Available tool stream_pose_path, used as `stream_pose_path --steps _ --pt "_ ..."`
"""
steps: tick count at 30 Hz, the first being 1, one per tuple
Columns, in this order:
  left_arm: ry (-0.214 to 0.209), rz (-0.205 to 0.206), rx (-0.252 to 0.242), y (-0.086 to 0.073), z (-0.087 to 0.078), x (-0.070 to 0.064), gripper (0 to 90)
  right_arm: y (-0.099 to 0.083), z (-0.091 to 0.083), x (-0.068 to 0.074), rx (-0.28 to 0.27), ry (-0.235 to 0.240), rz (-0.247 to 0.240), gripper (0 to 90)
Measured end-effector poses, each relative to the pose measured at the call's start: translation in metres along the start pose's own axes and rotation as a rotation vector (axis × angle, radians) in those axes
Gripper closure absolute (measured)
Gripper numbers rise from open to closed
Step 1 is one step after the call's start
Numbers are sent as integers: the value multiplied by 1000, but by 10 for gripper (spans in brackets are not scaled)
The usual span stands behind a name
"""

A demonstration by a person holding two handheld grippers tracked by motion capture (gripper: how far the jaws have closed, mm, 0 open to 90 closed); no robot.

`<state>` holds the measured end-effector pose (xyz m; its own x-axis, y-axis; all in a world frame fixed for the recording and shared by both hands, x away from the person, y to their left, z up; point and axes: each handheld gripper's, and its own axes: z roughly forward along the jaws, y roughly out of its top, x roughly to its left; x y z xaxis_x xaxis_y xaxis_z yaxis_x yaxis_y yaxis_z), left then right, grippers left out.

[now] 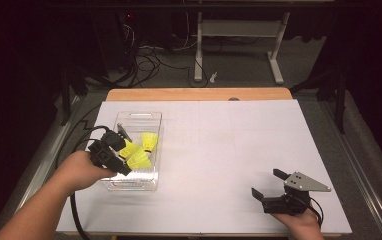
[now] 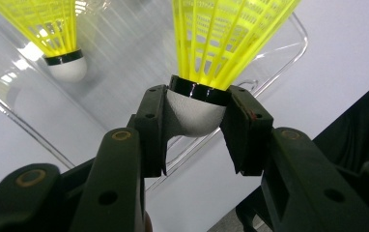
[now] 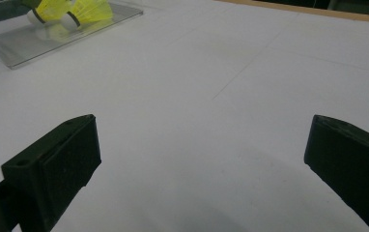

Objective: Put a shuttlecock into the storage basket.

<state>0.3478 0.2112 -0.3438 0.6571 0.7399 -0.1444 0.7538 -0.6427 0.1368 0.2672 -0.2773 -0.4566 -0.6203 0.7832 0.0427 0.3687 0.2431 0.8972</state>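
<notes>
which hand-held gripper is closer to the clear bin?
Left. The left hand-held gripper is over the clear bin, shut on a yellow shuttlecock; the right hand-held gripper sits open, far across the table.

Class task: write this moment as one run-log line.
left hand-held gripper: shut on shuttlecock cork, over clear tray | right hand-held gripper: open, idle on table

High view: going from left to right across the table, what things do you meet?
Left tongs holding a yellow shuttlecock → clear plastic tray → bare white table sheet → right tongs.
</notes>
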Motion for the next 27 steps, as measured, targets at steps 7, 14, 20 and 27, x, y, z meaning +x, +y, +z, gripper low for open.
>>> stream_pose_path --steps 7,14,20,27 --pt "0 -25 -2 -10 1 10 631 0 0 0 0 -1 5 1" --pt "-1 -55 -3 -19 2 19 631 0 0 0 0 0 4 1" --pt "0 -74 -7 -26 3 25 631 0 0 -1 1 -1 5 1" --pt "3 -79 -1 -28 1 28 631 0 1 0 5 2 2 1"
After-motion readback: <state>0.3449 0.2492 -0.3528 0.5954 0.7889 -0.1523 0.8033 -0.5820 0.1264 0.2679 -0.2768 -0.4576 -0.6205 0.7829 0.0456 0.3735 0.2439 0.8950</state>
